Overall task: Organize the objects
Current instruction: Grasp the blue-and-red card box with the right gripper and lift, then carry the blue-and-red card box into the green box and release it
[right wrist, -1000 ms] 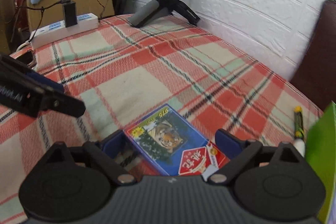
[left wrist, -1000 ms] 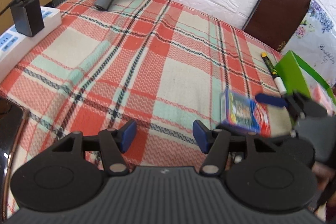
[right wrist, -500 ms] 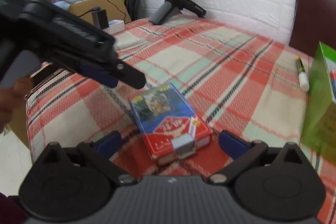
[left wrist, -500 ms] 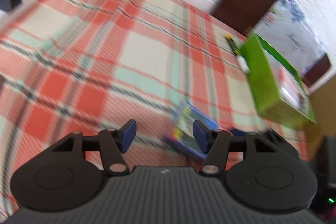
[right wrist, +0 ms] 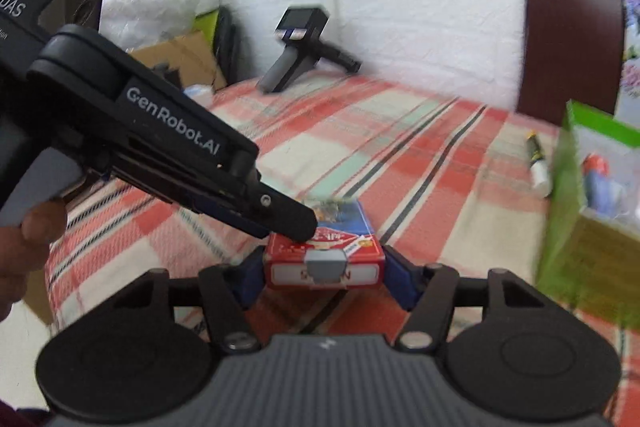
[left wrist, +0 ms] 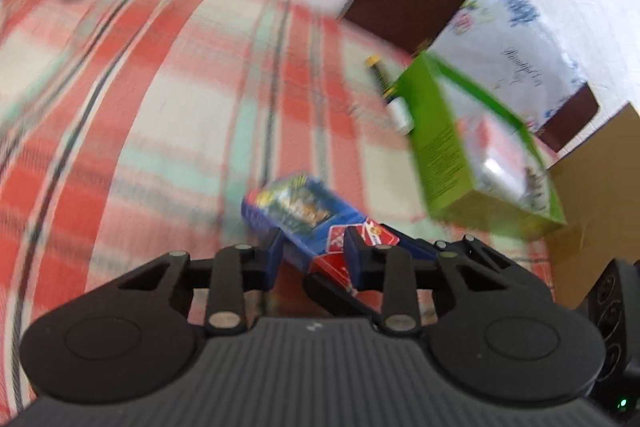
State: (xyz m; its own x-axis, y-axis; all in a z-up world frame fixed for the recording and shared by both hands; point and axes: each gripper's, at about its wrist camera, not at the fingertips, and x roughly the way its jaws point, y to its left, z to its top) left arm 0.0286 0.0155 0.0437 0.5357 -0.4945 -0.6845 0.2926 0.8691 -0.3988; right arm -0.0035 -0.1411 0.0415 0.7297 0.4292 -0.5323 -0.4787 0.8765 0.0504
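Card box (right wrist: 325, 259) is clamped by right gripper (right wrist: 325, 281), jaws just closed; left gripper (left wrist: 310, 253) also closed on it. Green box (left wrist: 448, 155) not yet reached; marker (right wrist: 538, 163) left out.

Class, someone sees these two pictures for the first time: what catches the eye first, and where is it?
The blue-and-red card box in the middle foreground, clamped at its sides by the right tool, whose jaws have just closed, while the left tool grips it from above. Next, the bright green box standing open at the right.
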